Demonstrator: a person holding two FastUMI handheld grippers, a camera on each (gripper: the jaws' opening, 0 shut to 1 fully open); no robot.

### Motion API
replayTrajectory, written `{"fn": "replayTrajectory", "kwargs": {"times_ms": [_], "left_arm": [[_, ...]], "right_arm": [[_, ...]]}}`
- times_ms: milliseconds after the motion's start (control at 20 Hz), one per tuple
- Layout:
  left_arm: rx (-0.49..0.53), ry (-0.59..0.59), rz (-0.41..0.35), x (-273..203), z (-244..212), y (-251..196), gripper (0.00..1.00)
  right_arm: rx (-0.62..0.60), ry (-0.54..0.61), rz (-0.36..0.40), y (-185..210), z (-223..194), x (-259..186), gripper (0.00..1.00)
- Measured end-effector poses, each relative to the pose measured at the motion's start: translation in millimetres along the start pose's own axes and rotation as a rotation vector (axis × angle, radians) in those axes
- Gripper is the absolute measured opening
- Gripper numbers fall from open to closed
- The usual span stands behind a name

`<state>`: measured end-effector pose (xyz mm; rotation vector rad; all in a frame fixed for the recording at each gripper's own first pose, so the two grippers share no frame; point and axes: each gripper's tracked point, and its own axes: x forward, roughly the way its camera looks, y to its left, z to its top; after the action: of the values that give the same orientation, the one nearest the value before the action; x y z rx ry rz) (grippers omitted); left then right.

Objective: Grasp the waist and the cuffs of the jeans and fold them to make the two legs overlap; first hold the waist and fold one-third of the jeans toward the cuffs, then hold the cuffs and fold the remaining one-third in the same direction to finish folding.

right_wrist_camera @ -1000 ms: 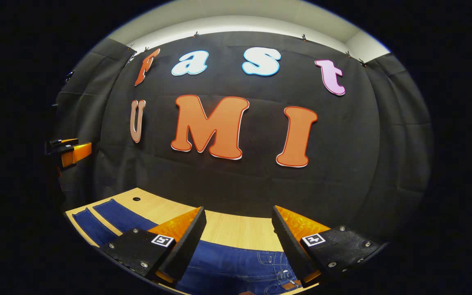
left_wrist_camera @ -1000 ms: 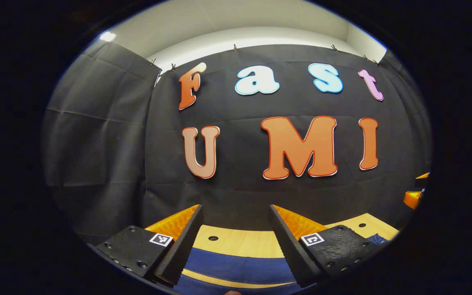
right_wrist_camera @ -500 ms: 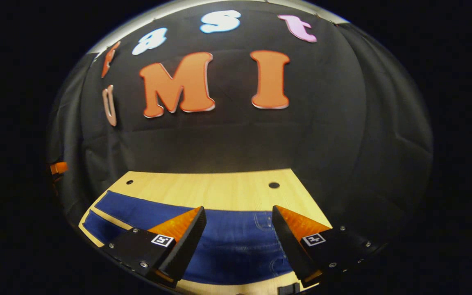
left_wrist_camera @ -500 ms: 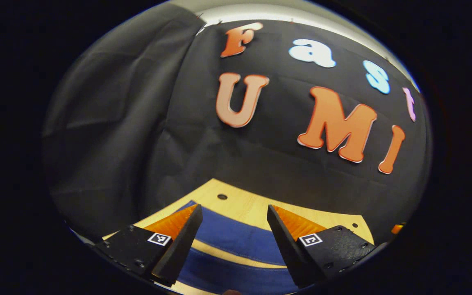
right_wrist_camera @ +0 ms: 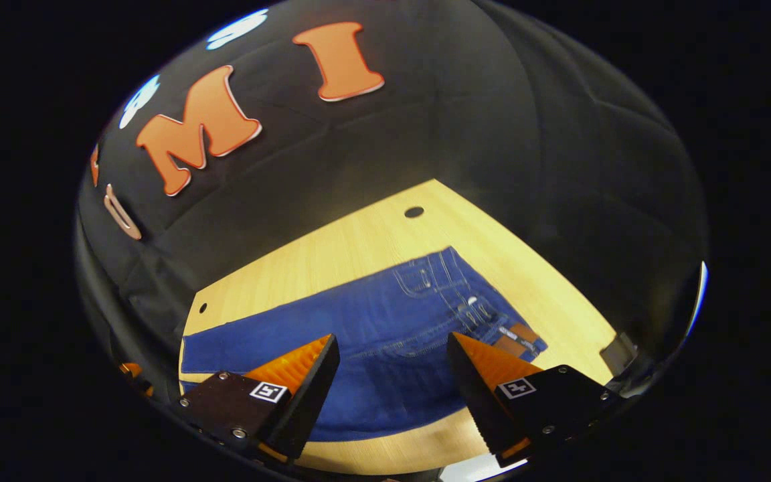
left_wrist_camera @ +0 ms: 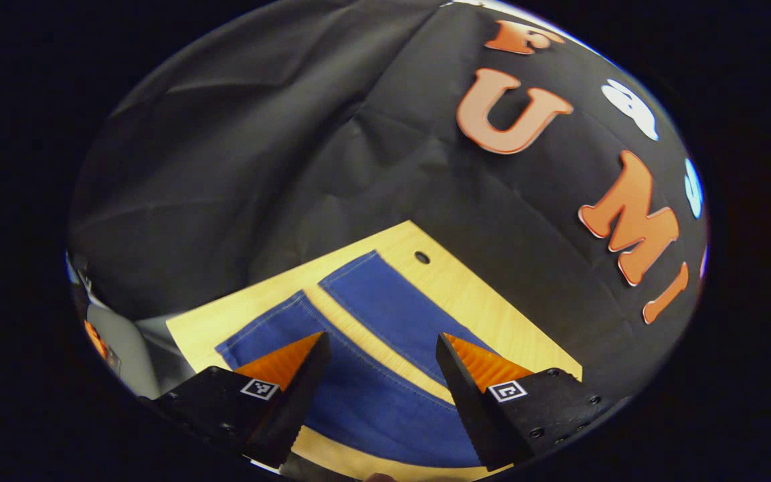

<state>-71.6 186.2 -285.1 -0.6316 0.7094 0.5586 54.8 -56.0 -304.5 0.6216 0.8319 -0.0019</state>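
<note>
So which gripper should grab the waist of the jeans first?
Probably the right gripper: it hangs open over the waist of the jeans. The left gripper, also open, hangs over the cuffs.

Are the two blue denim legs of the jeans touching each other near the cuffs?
Apart. In the left gripper view a strip of bare wooden table runs between the two legs of the jeans near the cuffs.
</note>
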Motion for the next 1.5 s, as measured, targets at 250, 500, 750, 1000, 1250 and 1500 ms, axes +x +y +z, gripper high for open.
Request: {"fn": "replayTrajectory", "kwargs": {"times_ms": [250,500,750,1000,1250,1500], "left_arm": [[-0.178,0.171,0.030,20.1,-39.3,57.0,0.98],[-0.300,0.229,0.091,25.7,-63.0,107.7,0.98],[-0.432,0.264,0.120,28.3,-83.6,147.3,0.98],[-0.525,0.250,0.109,44.2,-88.1,170.3,0.98],[-0.512,0.229,0.039,82.6,-74.9,149.0,0.92],[-0.448,0.267,0.041,111.4,-72.5,139.9,0.73]], "right_arm": [[0.147,0.098,0.000,-10.5,-26.0,16.6,0.98],[0.231,0.191,-0.013,-23.6,-56.9,33.0,0.98],[0.324,0.262,-0.028,-40.8,-81.7,43.3,0.98],[0.419,0.284,-0.061,-62.7,-89.5,49.9,0.98],[0.458,0.293,-0.070,-68.1,-93.5,58.3,0.98],[0.483,0.303,-0.075,-70.2,-94.3,65.8,0.99]]}}
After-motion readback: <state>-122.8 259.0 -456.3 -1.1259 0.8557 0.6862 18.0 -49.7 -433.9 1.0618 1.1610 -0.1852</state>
